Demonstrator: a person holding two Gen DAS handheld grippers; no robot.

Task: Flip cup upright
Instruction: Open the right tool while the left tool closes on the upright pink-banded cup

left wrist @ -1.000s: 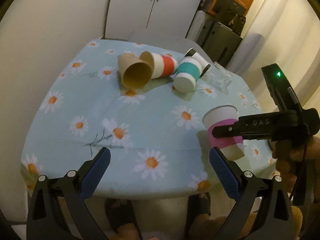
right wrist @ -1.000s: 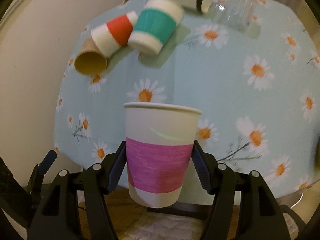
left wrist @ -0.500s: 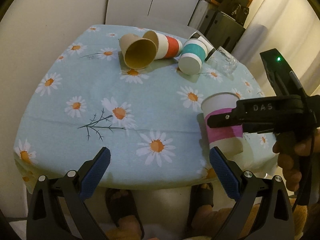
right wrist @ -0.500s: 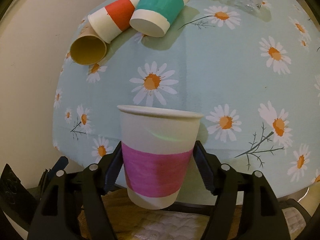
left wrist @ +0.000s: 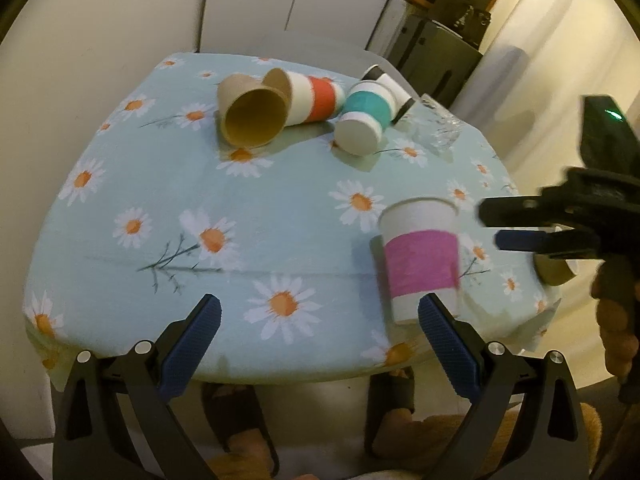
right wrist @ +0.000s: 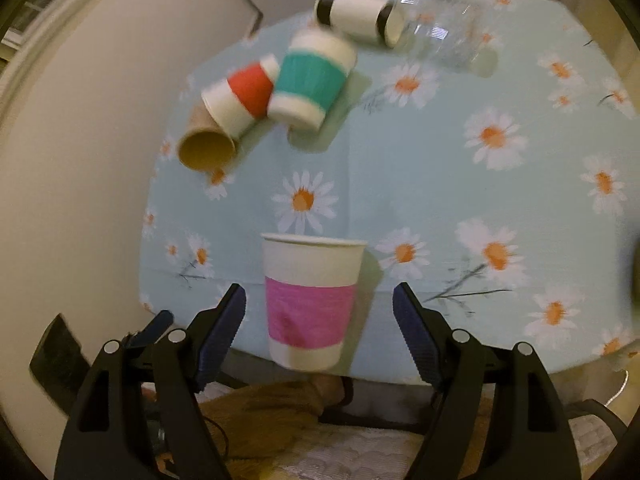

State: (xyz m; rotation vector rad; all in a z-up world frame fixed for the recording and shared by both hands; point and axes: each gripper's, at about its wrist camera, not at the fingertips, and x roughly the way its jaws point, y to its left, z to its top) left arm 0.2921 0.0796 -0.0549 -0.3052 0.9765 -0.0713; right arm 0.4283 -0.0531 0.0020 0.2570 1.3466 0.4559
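With its job apparently done, the right gripper (right wrist: 319,308) spreads its fingers clear of the pink-banded cup (right wrist: 310,300) standing upright near the table's (left wrist: 168,208) front edge, while the left gripper (left wrist: 319,320) hangs open, idle.

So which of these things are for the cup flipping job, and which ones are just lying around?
For the job:
- pink-banded paper cup, standing upright near the table edge
- right gripper, fingers open on either side of it

Just lying about:
- brown paper cup, on its side
- red-banded cup, on its side
- teal-banded cup, on its side
- black-and-white cup, on its side
- clear glass
- daisy tablecloth
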